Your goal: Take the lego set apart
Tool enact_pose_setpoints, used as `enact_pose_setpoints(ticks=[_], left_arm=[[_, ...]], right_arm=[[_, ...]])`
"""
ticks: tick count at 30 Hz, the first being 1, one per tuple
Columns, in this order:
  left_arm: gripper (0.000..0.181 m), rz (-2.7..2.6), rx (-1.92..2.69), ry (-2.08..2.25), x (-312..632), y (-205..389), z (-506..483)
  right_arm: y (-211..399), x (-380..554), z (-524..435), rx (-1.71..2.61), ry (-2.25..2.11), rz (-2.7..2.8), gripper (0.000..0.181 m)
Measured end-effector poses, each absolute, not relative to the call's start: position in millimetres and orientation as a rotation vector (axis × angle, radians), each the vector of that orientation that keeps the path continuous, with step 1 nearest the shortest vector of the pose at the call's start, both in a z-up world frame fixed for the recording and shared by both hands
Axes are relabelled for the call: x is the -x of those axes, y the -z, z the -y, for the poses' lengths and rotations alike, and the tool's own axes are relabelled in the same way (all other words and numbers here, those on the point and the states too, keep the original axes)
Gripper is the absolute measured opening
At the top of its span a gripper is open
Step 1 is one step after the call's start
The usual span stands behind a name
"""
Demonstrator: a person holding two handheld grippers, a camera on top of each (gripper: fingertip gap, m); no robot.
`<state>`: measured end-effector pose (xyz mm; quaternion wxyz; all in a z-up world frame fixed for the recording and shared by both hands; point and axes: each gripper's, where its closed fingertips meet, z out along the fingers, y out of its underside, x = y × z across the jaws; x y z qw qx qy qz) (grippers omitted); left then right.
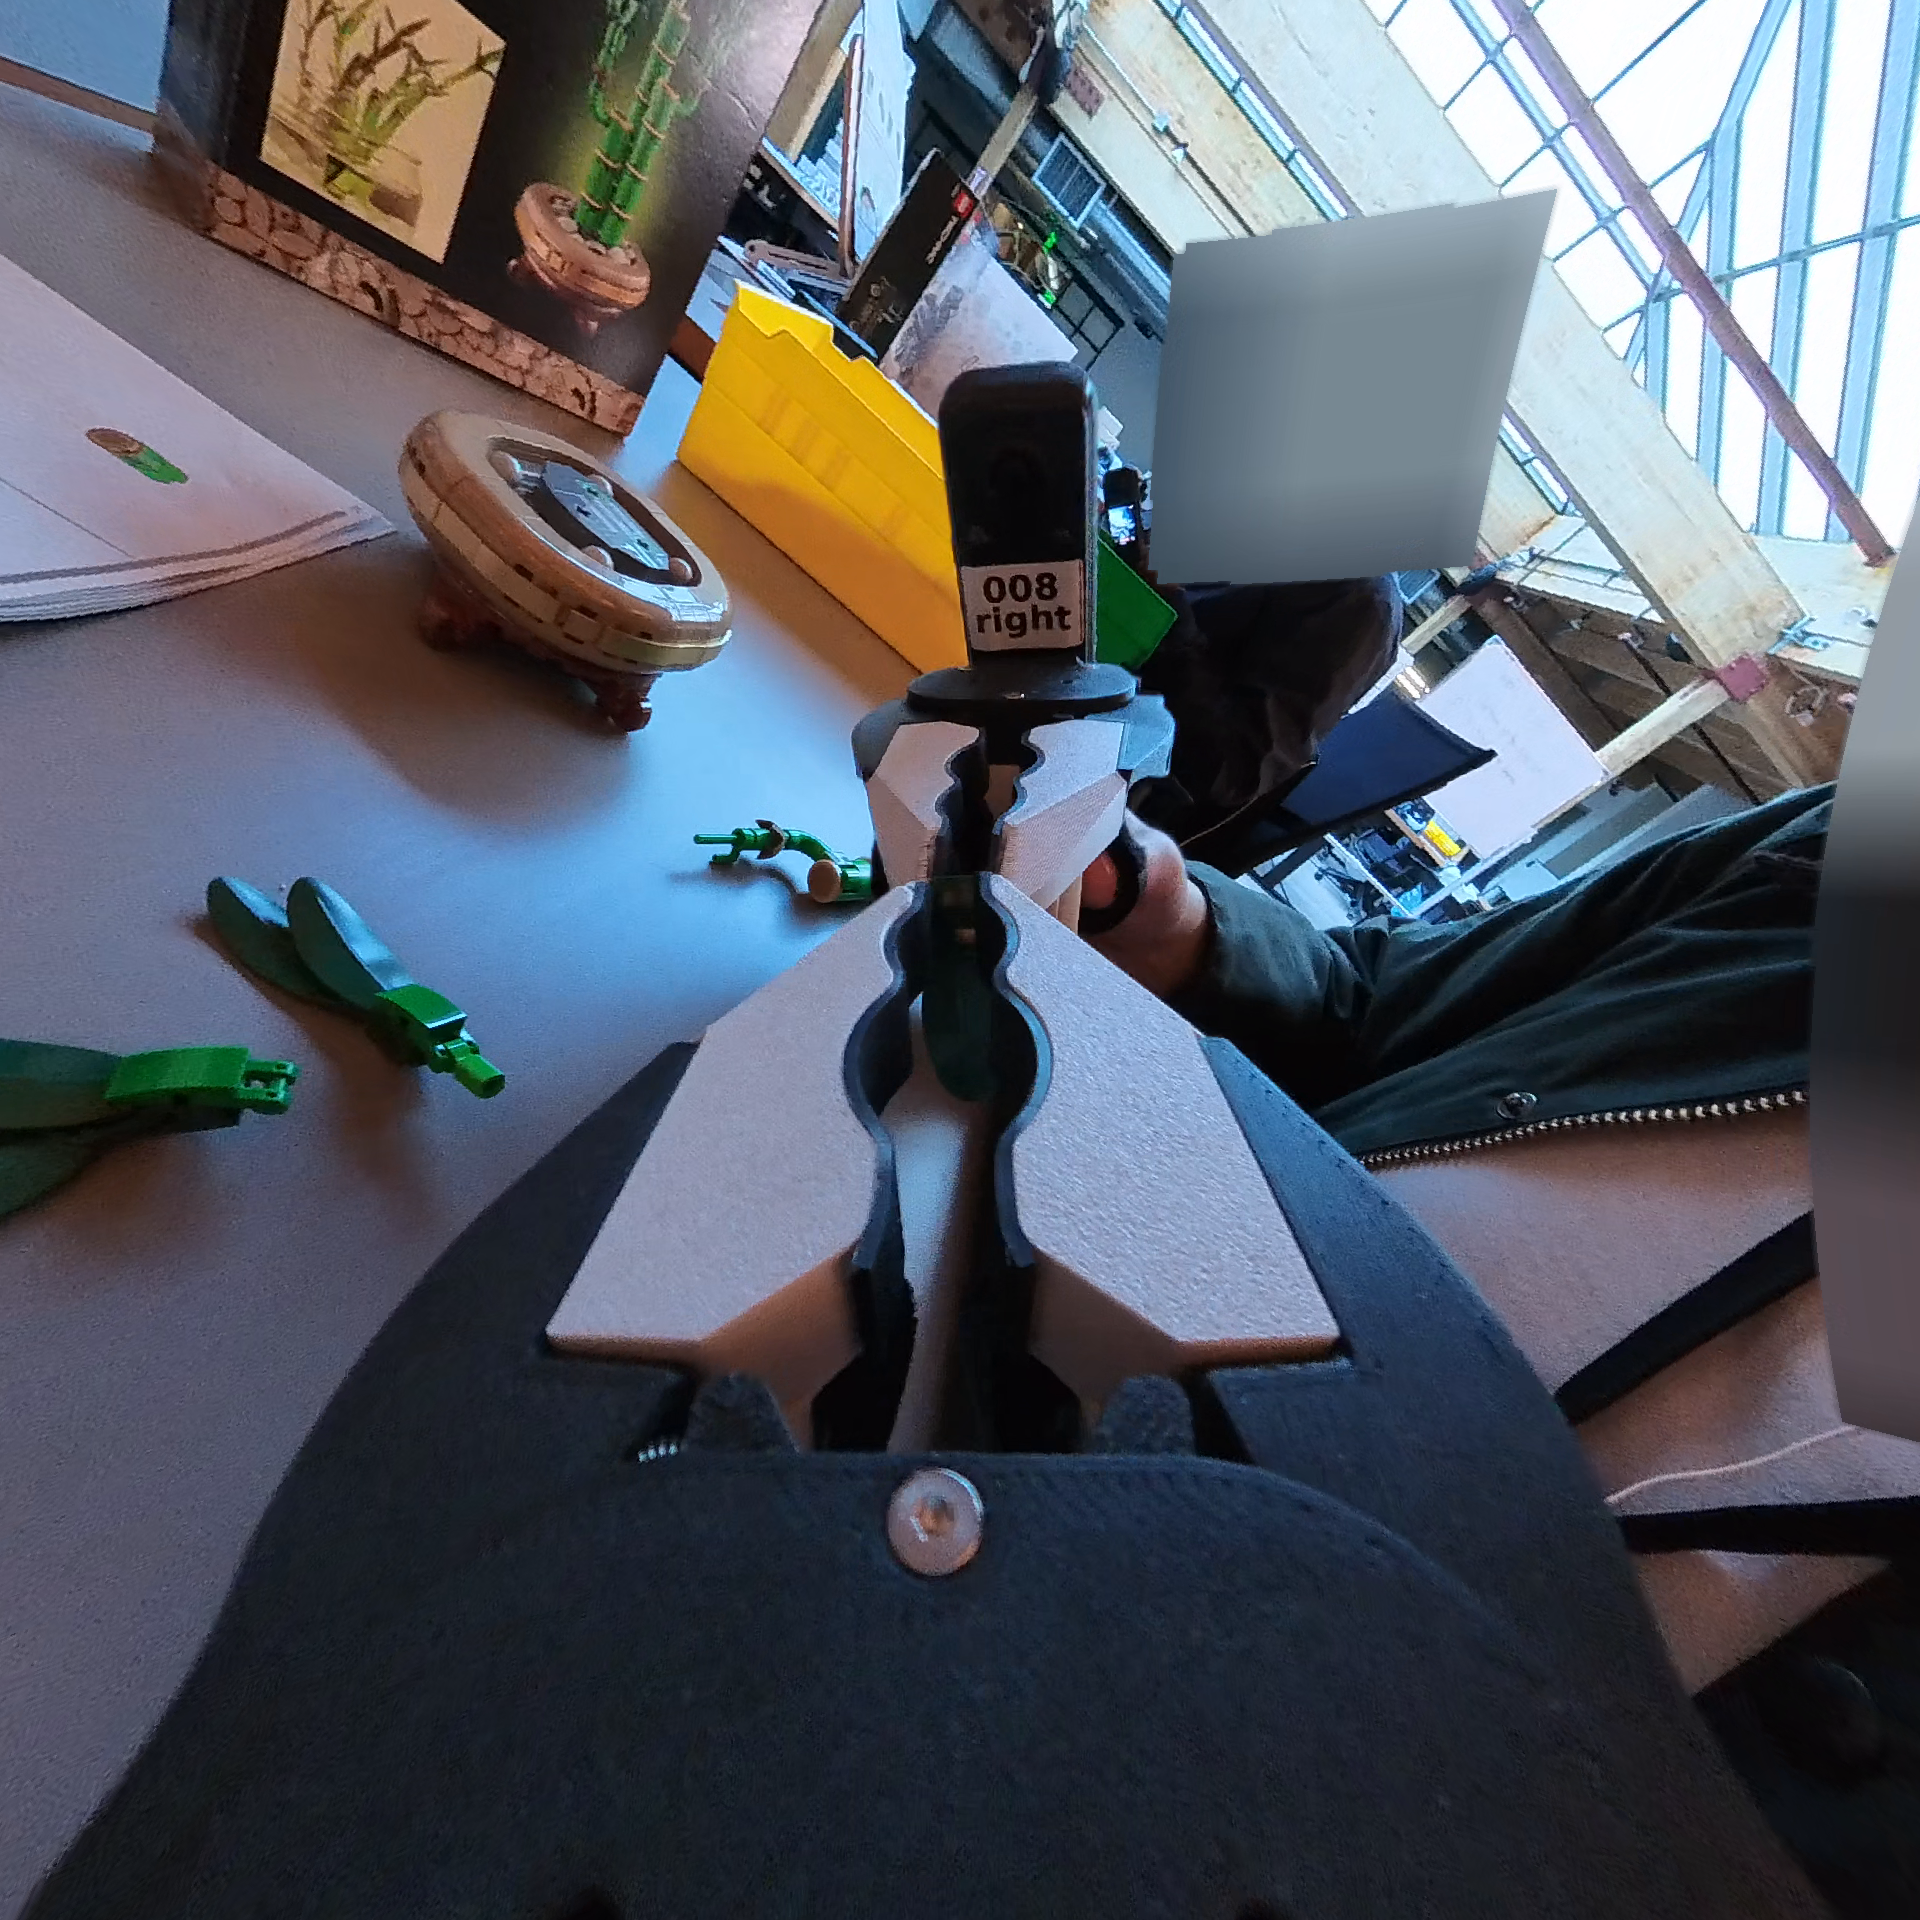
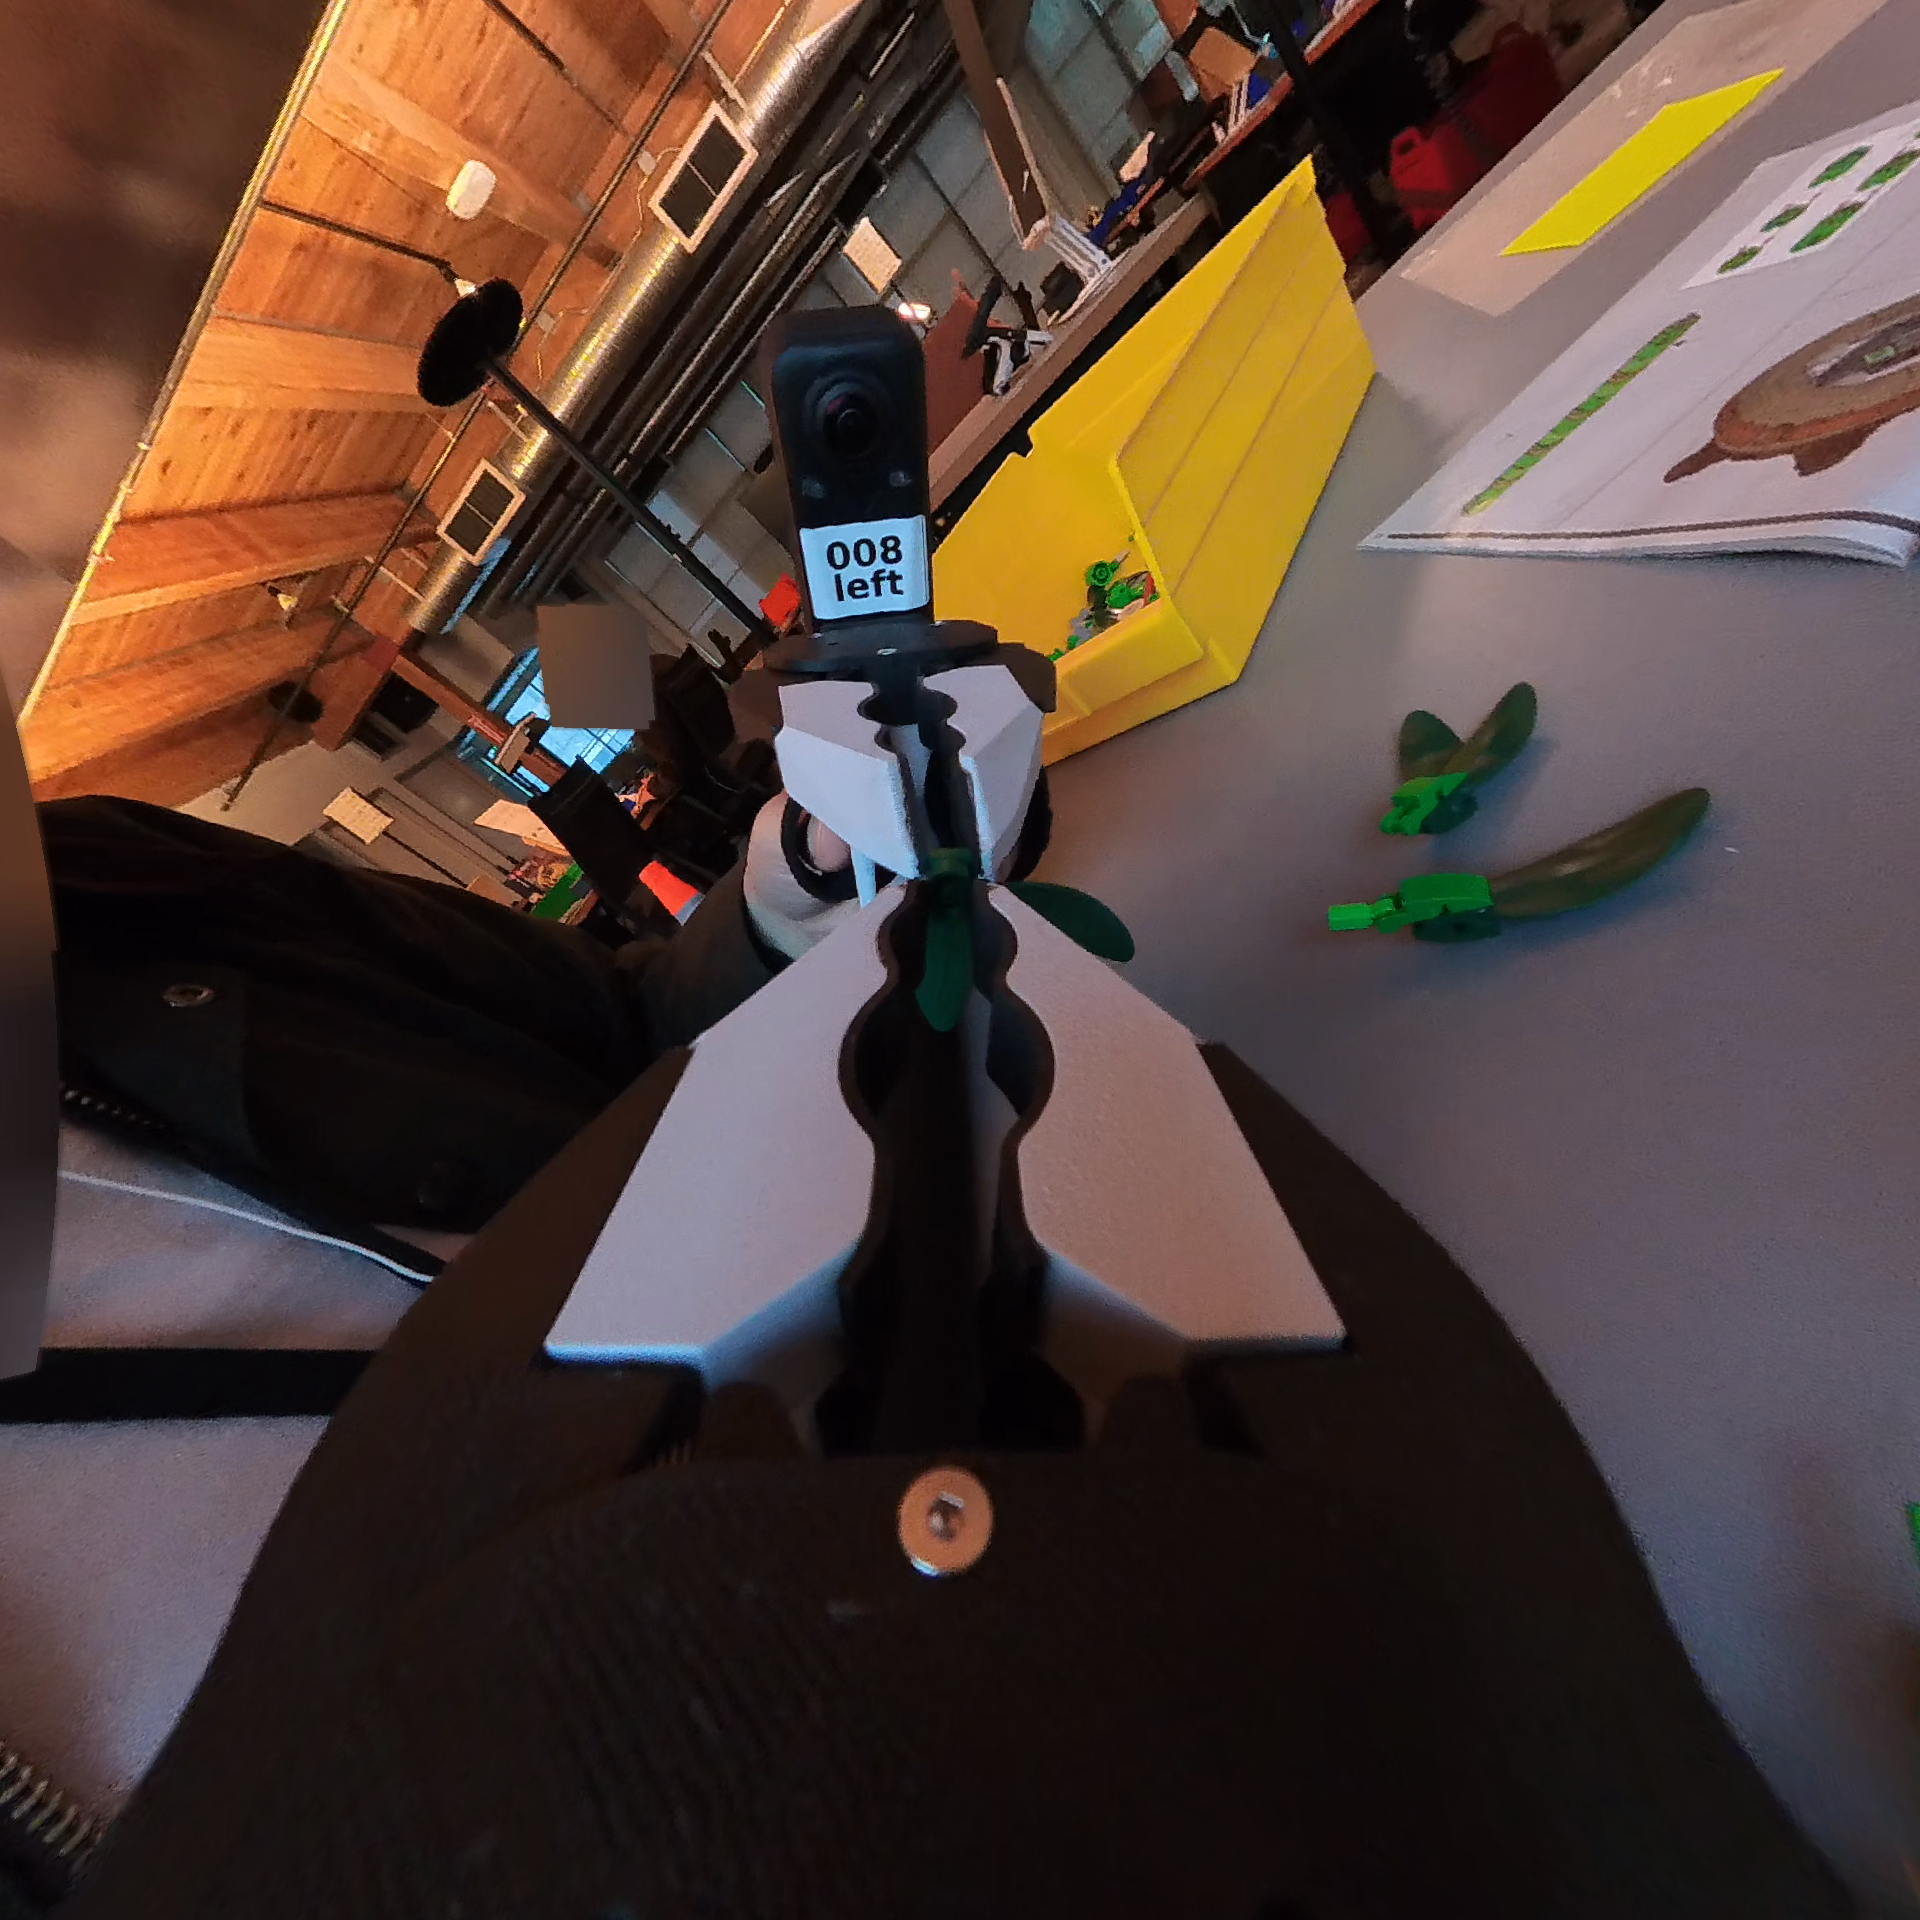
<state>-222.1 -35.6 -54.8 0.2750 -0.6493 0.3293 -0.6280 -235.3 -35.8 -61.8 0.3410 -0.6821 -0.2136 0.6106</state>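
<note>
Leaves of dark green plastic on a bright green stem piece make up the small lego sprig held up in the air above the grey table, pinched between the two tongs that meet tip to tip. The left gripper has its fingers drawn narrow, closed on the leaf end of the sprig, and the right gripper is likewise closed narrow on the same piece, one leaf sticking out sideways past its finger. Only the left wrist view shows the round tan lego base on its brown feet, standing well apart from the sprig beside the set's box, and a curved green stem piece lying near the far gripper. Only the right wrist view looks into the yellow bin, where a few green parts lie at the bottom, and shows the open instruction booklet with its printed pictures. Both views show two loose leaf clusters lying flat on the table near each other, off to the side of the grippers. A person's dark jacket sleeve reaches in behind the right gripper.
</note>
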Motion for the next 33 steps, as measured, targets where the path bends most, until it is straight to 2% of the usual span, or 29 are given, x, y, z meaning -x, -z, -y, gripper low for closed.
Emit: enact_pose_setpoints(ticks=[4, 20, 27, 33], left_arm=[[0.005, -0.896, 1.754, 1.709, 221.9, 54.9, 37.7], [0.005, -0.818, 1.612, 2.236, 227.5, 25.8, 62.2], [0.005, -0.877, 1.72, 1.905, 224.1, 45.3, 47.3], [0.005, -0.912, 1.742, 1.851, 224.2, 49.8, 47.6]], right_arm=[[62.2, 234.3, 37.9, 1.791, -1.559, 0.593, 0.006], [33.1, 236.1, 63.2, 1.619, -1.917, 0.605, 0.005], [52.2, 232.4, 47.0, 1.729, -1.676, 0.598, 0.006], [55.9, 232.3, 46.1, 1.747, -1.63, 0.616, 0.006]])
